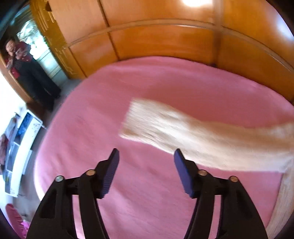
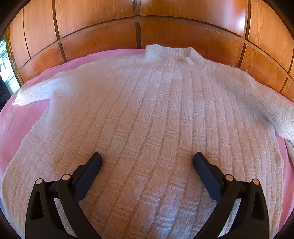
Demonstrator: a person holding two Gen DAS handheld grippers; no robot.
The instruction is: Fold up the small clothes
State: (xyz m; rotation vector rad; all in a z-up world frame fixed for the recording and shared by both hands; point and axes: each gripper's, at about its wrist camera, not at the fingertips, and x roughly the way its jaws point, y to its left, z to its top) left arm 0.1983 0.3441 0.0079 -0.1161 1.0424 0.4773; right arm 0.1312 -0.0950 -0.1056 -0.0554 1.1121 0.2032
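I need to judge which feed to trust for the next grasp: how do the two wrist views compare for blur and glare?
Left wrist view: motion-blurred, the sweater sleeve smeared over the pink bed cover, a glare spot on the wooden panels, open left gripper soft-edged. Right wrist view: sharp, the sweater knit pattern readable, open right gripper crisp, small glare on the panels at upper right; fisheye bends both.
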